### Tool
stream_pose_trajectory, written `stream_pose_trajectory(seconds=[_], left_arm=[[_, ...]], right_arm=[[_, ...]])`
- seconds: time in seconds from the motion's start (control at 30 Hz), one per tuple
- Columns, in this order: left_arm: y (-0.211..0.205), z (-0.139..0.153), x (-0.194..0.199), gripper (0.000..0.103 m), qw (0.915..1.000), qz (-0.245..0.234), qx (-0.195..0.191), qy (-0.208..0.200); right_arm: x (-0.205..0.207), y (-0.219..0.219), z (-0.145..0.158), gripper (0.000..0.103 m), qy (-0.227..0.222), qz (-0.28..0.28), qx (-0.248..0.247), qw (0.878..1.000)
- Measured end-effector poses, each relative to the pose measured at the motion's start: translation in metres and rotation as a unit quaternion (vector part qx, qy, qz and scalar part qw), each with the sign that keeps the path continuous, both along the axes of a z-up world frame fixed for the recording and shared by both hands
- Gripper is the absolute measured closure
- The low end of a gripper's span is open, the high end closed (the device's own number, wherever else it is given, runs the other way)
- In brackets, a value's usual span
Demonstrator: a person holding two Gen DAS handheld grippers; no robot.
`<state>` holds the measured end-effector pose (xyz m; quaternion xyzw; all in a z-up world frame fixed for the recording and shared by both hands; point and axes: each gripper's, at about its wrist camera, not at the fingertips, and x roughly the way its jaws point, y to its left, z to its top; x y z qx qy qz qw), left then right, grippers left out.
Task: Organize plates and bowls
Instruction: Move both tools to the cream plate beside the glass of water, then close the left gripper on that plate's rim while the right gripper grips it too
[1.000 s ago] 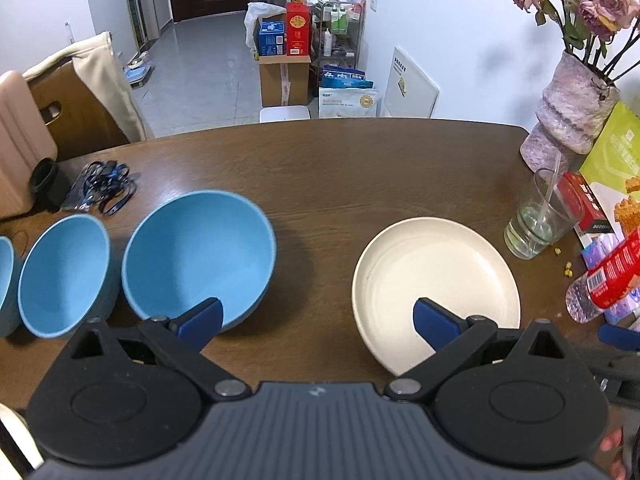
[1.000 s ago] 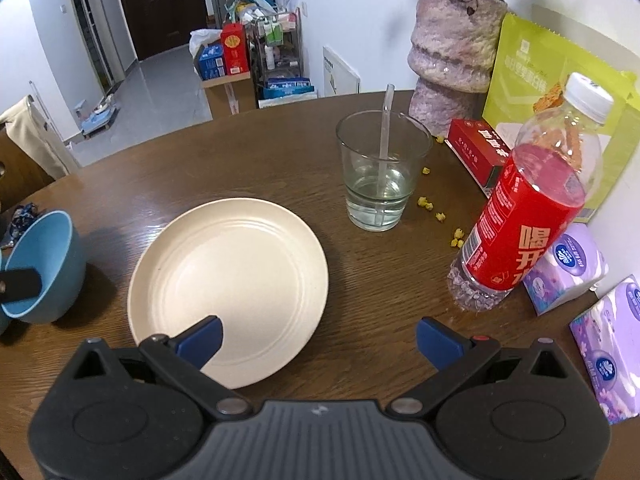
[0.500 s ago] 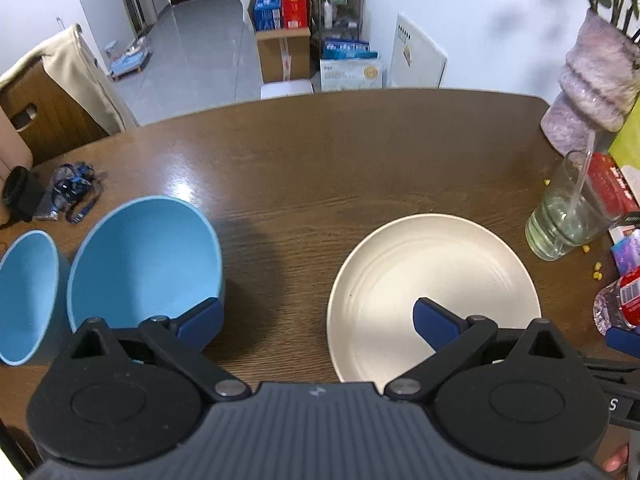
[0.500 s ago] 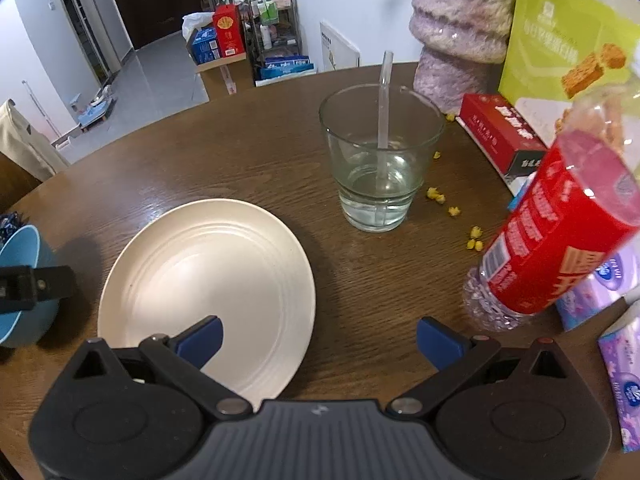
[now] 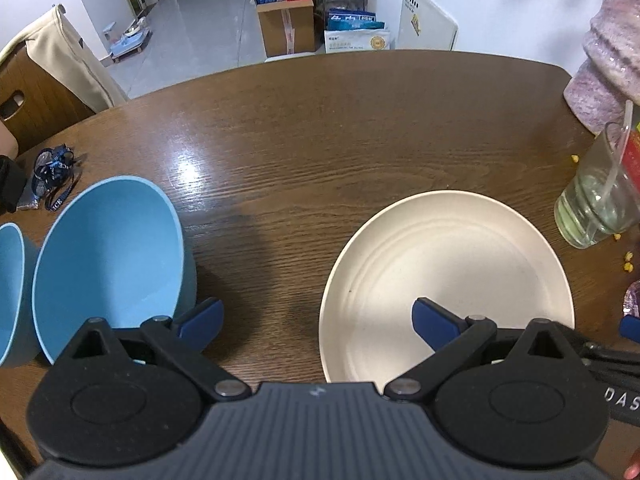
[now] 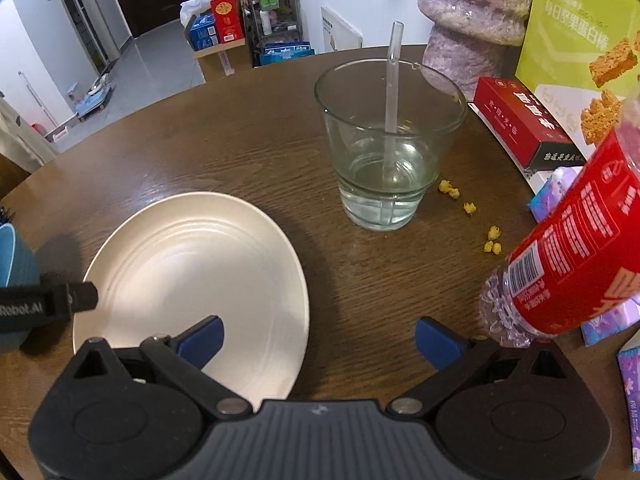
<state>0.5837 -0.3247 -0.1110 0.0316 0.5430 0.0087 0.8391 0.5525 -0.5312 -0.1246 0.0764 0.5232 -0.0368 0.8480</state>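
both grippers, left [image 5: 316, 320] and right [image 6: 318, 336], jaws spread and empty, flank the round cream plastic plate [image 5: 448, 280] beside the large blue bowl [image 5: 108, 256], seemingly poised to gather it.

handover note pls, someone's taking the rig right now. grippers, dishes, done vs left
Left gripper: open, empty, low over the table between the large blue bowl and the cream plate.
Right gripper: open, empty, at the plate's right edge, with the water glass and red-labelled bottle close by.
A smaller blue bowl sits left of the large one.
Done: nothing stacked.
Left: nest the bowls, place the plate.
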Motion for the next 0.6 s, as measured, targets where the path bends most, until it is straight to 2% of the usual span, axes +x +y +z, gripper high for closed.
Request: stream_pose_trajectory(seconds=[0.13,0.33,0.4,0.53,0.6], left_arm=[[0.001,-0.006,0.003,0.003,0.9999,0.007,-0.008,0.007],[0.003,-0.016,0.008,0.016,0.9996,0.019,-0.014,0.018],[0.005,-0.020,0.009,0.026,0.9993,0.021,-0.018,0.025],[0.009,-0.024,0.011,0.038,0.9989,0.024,-0.026,0.029],[0.011,-0.026,0.012,0.043,0.9987,0.026,-0.030,0.033]], right_arm=[[0.006,-0.002,-0.004,0.012,0.001,-0.002,0.009,1.000],[0.011,-0.005,-0.012,0.029,0.007,-0.002,0.025,1.000],[0.012,-0.005,-0.014,0.034,0.008,-0.002,0.033,0.999],[0.014,-0.006,-0.019,0.042,0.006,-0.010,0.035,0.999],[0.017,-0.008,-0.021,0.050,0.007,-0.014,0.043,0.999]])
